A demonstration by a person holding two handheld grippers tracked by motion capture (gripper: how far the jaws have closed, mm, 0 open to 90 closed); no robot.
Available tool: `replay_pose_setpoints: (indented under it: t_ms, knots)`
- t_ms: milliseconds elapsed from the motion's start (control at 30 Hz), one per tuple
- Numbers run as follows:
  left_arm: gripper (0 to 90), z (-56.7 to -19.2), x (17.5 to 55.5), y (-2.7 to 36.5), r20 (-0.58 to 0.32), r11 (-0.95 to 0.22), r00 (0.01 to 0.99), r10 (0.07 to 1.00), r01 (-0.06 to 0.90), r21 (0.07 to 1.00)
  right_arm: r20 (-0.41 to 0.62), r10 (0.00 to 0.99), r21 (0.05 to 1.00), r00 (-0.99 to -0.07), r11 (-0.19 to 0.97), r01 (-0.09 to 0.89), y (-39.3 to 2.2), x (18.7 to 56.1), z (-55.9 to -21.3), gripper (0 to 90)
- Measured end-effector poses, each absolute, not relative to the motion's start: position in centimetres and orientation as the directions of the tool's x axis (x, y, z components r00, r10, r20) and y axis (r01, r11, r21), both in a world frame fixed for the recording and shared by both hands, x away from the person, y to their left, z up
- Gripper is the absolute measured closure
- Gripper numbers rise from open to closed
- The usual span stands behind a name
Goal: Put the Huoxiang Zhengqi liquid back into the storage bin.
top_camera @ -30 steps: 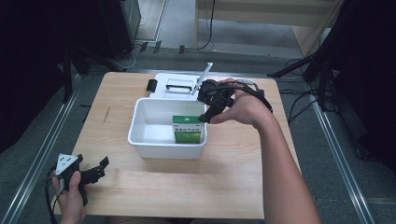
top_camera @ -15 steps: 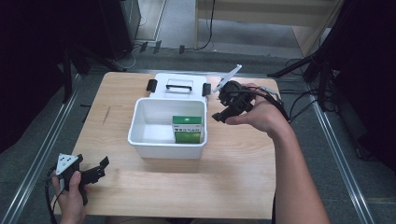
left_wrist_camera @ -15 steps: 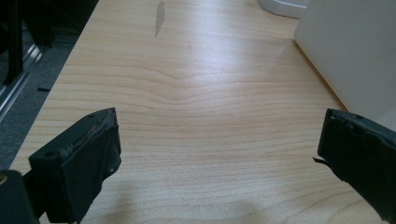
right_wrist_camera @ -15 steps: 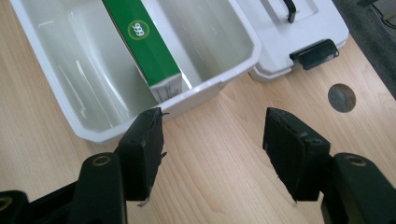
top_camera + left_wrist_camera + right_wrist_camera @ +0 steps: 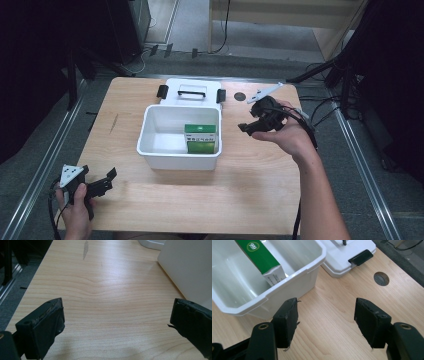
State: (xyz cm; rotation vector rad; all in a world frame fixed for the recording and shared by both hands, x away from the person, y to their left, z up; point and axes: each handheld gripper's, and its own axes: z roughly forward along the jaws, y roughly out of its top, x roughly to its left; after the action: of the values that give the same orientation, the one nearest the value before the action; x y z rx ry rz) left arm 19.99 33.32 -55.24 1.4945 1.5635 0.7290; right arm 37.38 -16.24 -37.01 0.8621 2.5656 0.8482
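My right gripper (image 5: 251,127) has pulled back from over the bin (image 5: 150,150) to the bare table (image 5: 240,195) beside it, jaws wide, empty. The green box (image 5: 200,138) stays in the bin. My left gripper (image 5: 102,181) hasn't moved, open and empty too.

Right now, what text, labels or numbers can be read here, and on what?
"999", in a white ring on the green box inside the white bin, seen in the right gripper view.
Small dark print on the box's white end: too blurred to read.
White lettering on the box front in the high view: too small to read.
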Motion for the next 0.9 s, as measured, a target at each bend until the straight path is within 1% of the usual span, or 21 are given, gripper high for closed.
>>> replay_pose_setpoints:
  t_ms: [400, 567, 800, 900]
  knots:
    - [0.3, -55.2, 20.0, 33.3, -0.173, 0.123, 0.055, 0.983, 0.501, 0.857, -0.031, 0.699, 0.698, -0.714, 0.527, 0.485, -19.2, 36.5, -40.8, 33.8]
    - [0.3, -55.2, 20.0, 33.3, -0.173, 0.122, 0.056, 0.983, 0.500, 0.857, -0.013, 0.739, 0.741, -0.674, 0.460, 0.490, -20.7, 35.9, -42.3, 33.7]
    - [0.3, -55.2, 20.0, 33.3, -0.171, 0.120, 0.057, 0.984, 0.499, 0.858, 0.012, 0.768, 0.772, -0.640, 0.400, 0.494, -22.5, 34.9, -44.5, 33.1]
    - [0.3, -55.2, 20.0, 33.3, -0.168, 0.118, 0.057, 0.984, 0.498, 0.859, 0.034, 0.790, 0.792, -0.612, 0.352, 0.499, -23.5, 34.5, -45.3, 33.1]
